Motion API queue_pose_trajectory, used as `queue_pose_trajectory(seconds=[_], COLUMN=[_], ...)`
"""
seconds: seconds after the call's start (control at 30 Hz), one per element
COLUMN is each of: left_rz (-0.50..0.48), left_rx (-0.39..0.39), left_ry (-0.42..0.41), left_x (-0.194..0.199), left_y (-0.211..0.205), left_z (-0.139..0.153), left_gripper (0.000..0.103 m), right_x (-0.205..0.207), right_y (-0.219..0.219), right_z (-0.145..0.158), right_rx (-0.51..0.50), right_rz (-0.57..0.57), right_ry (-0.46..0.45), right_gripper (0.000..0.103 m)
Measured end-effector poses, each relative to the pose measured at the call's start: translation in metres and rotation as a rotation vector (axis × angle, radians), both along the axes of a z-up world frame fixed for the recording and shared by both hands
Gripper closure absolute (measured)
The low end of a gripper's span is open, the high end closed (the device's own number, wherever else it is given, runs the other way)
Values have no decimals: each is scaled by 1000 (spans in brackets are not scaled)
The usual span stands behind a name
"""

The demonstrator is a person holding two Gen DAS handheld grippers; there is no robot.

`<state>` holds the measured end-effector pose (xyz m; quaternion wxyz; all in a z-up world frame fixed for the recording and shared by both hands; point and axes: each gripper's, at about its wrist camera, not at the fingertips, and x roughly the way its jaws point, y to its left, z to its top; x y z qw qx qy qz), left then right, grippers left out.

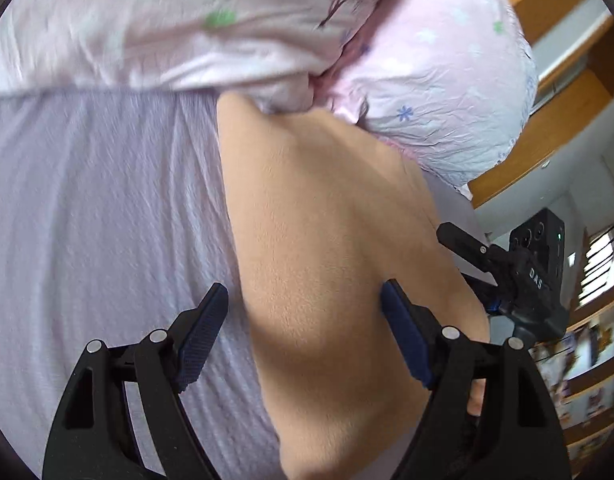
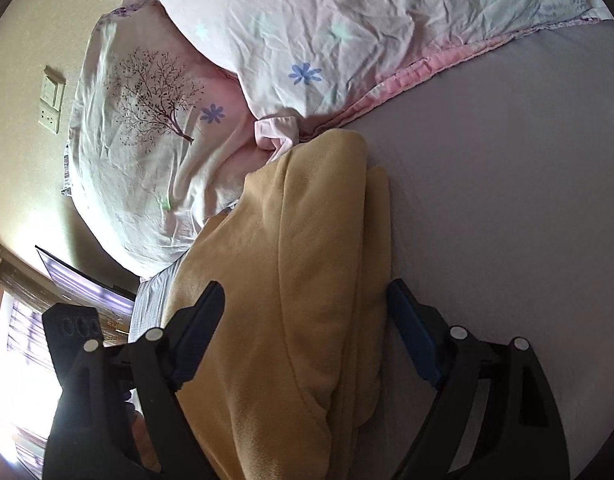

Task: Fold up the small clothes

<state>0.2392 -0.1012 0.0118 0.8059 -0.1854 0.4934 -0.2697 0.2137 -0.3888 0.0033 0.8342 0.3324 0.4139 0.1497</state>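
Nearest in the left wrist view, the left gripper (image 1: 305, 322) stands with its fingers spread wide, one blue pad (image 1: 403, 336) touching the right side of the yellow garment (image 1: 331, 264) and the other over the lavender sheet (image 1: 99, 208) just left of the cloth's edge. Nothing is pinched. The garment runs as a long strip away from the jaws, its left edge straight and clean against the sheet.

In the right wrist view the right gripper (image 2: 305, 324) is likewise spread, its fingers straddling the same yellow garment (image 2: 291, 280); whether the pads touch the cloth cannot be told. Here the garment shows a folded, layered right edge with a seam running along its length, lying on the sheet (image 2: 507, 220). To the right of that edge the sheet lies flat and bare, giving wide room on that side.

Farther off, the garment's far end tucks up against a pink floral quilt (image 2: 347, 32) and a tree-printed pillow (image 2: 147, 120), which close off the space ahead. The other gripper (image 1: 527, 276) appears at the left view's right side, beside wooden shelving (image 1: 547, 120). Beyond the pillow stand a wall with a switch plate (image 2: 51, 98) and a bright window (image 2: 15, 360).
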Motion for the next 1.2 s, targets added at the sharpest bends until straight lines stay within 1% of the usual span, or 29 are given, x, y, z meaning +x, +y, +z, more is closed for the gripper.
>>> queue_pose_trajectory(seconds=[0.03, 0.07, 0.1, 0.13, 0.17, 0.2, 0.23, 0.3, 0.33, 0.4, 0.43, 0.47, 0.5, 0.53, 0.57, 0.6, 0.63, 0.67, 0.7, 0.73, 0.77, 0.8, 0.87, 0.93, 1.0, 1.07, 1.1, 1.17, 1.2], left_rz=[2, -17, -20, -2, 4, 2, 1, 10, 12, 22, 33, 46, 55, 69, 87, 96, 90, 70, 43, 11, -14, -46, -91, -116, -123, -124, -129, -129, -122], left_rx=[-21, -51, -81, -81, -82, -99, -120, -124, -112, -60, -6, 58, 87, 96, 91, 88, 80, 68, 60, 65, 77, 90, 111, 111, 142, 216, 244, 271, 265], left_ry=[-10, 2, 21, 23, 22, 17, 14, -16, -49, -115, -135, -144, -139, -142, -170, -203, -246, -280, -315, -354, -381, -404, -416, -391, -335, -286, -281, -306, -314], left_x=[-1, 3, 5, 3, 3, 1, -3, -17, -26, -42, -46, -50, -54, -59, -71, -80, -92, -100, -109, -120, -127, -133, -138, -133, -127, -124, -126, -134, -139], left_y=[1, 0, 0, 4, 7, 13, 21, 33, 43, 65, 71, 79, 87, 94, 105, 112, 116, 114, 111, 105, 98, 89, 70, 54, 44, 36, 33, 32, 35], left_z=[1, -1, -4, -6, -7, -6, -3, 8, 15, 25, 27, 26, 25, 25, 28, 33, 40, 45, 50, 56, 60, 62, 63, 57, 45, 31, 27, 28, 30], left_gripper=[24, 31, 34, 45, 50, 62, 66, 67, 67, 66, 62, 60, 59, 57, 54, 53, 50, 41, 36, 30, 25, 23, 14, 13, 12, 12, 12, 12, 12], right_x=[0, 1, 3, 3, 3, 1, -1, -3, -2, 2, 4, 5, 5, 1, -7, -16, -25, -36, -45, -54, -61, -64, -63, -58, -49, -58, -57, -63, -72], right_y=[1, 4, 7, 8, 9, 10, 12, 24, 35, 60, 68, 71, 69, 59, 47, 37, 35, 37, 44, 56, 69, 80, 97, 105, 105, 101, 101, 103, 105], right_z=[-1, -3, -6, -8, -6, -4, -1, 4, 6, 7, 6, 7, 9, 14, 23, 33, 41, 51, 59, 64, 66, 65, 56, 40, 24, 18, 20, 27, 33], right_rx=[10, 24, 34, 39, 45, 67, 109, 151, 132, 55, 21, -16, -39, -40, -19, 5, 24, 56, 85, 98, 92, 86, 87, 94, 84, 116, 111, 69, 30], right_rz=[10, 30, 49, 53, 58, 72, 95, 156, 192, 260, 278, 274, 250, 202, 152, 122, 120, 147, 190, 236, 268, 292, 327, 314, 284, 281, 279, 267, 259], right_ry=[-3, -4, 7, 4, -10, -34, -69, -114, -125, -110, -92, -80, -84, -114, -163, -218, -258, -301, -333, -352, -348, -332, -262, -175, -100, -80, -60, -47, -61], right_gripper=[30, 48, 58, 66, 71, 73, 75, 76, 76, 74, 68, 60, 55, 47, 44, 44, 41, 33, 27, 16, 10, 10, 10, 10, 10, 10, 10, 11, 10])
